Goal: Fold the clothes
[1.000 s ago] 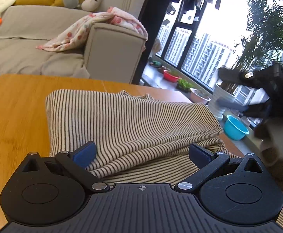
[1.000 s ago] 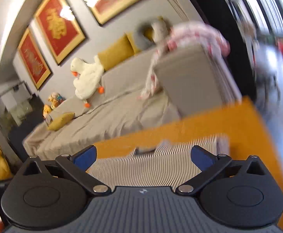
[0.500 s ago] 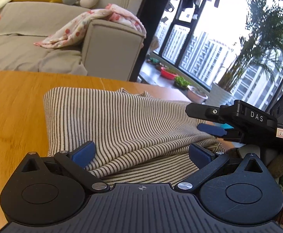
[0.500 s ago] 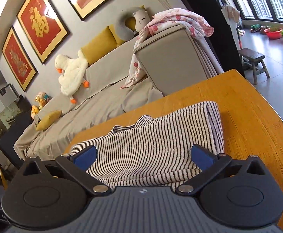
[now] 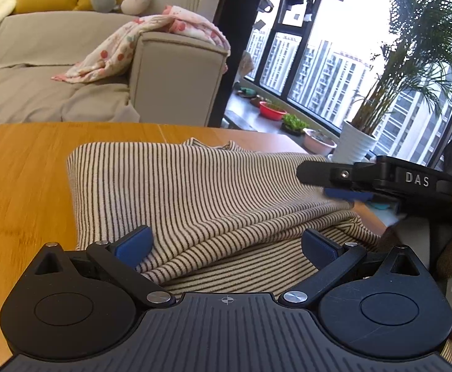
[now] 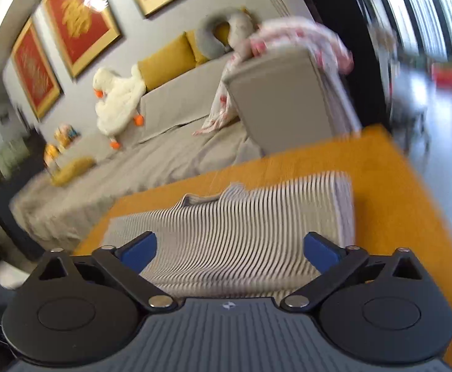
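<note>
A black-and-white striped garment (image 5: 194,192) lies folded in layers on the wooden table (image 5: 18,186). My left gripper (image 5: 226,243) is open, its blue pads (image 5: 136,243) wide apart over the garment's near edge. My right gripper (image 5: 328,186) reaches in from the right, just above the garment's right side. In the right wrist view the right gripper (image 6: 230,249) is open and empty over the striped garment (image 6: 241,217), which is blurred by motion. Nothing is held.
A grey sofa (image 5: 170,71) with a pink floral blanket (image 5: 132,46) stands beyond the table's far edge. Windows, a potted palm (image 5: 359,142) and bowls are on the right. The table's right edge (image 6: 421,192) drops to the floor.
My right gripper has moved in from the right to hover over the garment's right side, and its view now swings and blurs. My left gripper has stayed put and open.
</note>
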Motion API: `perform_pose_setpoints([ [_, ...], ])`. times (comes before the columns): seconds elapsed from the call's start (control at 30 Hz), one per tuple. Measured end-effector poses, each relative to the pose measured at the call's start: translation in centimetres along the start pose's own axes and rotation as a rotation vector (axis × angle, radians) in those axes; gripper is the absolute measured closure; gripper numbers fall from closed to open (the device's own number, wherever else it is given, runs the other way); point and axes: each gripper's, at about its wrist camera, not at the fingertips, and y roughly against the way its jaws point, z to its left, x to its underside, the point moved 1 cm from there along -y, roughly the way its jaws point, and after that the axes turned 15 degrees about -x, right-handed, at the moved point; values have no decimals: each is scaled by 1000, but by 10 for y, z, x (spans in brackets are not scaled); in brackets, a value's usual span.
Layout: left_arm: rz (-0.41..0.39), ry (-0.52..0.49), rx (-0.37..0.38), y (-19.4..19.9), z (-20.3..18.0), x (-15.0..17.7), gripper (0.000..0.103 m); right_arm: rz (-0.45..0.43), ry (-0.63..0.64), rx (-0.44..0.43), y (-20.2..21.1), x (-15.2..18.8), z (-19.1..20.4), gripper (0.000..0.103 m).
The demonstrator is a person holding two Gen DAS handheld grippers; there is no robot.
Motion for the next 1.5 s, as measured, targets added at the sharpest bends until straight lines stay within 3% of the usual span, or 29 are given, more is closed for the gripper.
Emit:
perform_pose_setpoints([
  [0.03,-1,3,1,0,0,0,0,-10,80,25,0,-5,8,9],
  [0.13,-3,12,5,0,2,0,0,-6,70,34,-9,-25,-1,16],
  [0.3,11,51,23,8,10,-5,0,17,-135,14,-29,-13,-44,25],
  [0.37,15,107,40,16,23,-13,0,8,-141,15,-24,-9,-45,28],
  [0.43,24,152,39,19,39,-25,0,18,-125,32,-17,-13,-44,43],
  [0.5,56,181,41,15,58,-39,0,22,-107,33,-5,-23,-48,49],
  [0.57,107,200,66,5,77,-50,0,25,-89,41,8,-37,-58,49],
  [0.7,209,245,148,-21,105,-57,3,139,-150,16,15,-55,-96,37],
  [0.8,244,264,199,-39,112,-56,3,214,-185,-8,7,-53,-116,37],
  [0.9,262,246,187,-58,109,-57,3,273,-211,-76,-12,-49,-125,37],
  [1.07,201,131,176,-72,89,-63,3,332,-164,-168,-58,-56,-113,40],
  [1.1,189,112,156,-74,85,-64,5,345,-135,-172,-66,-56,-107,53],
  [1.17,165,77,113,-76,78,-64,32,369,-62,-169,-80,-55,-93,67],
  [1.2,164,69,92,-75,77,-64,47,377,-18,-151,-84,-56,-86,69],
  [1.3,100,49,98,-42,74,-67,68,356,114,-122,-72,-60,-66,71],
  [1.5,-36,8,117,29,69,-72,74,240,342,-134,4,-77,-13,72],
])
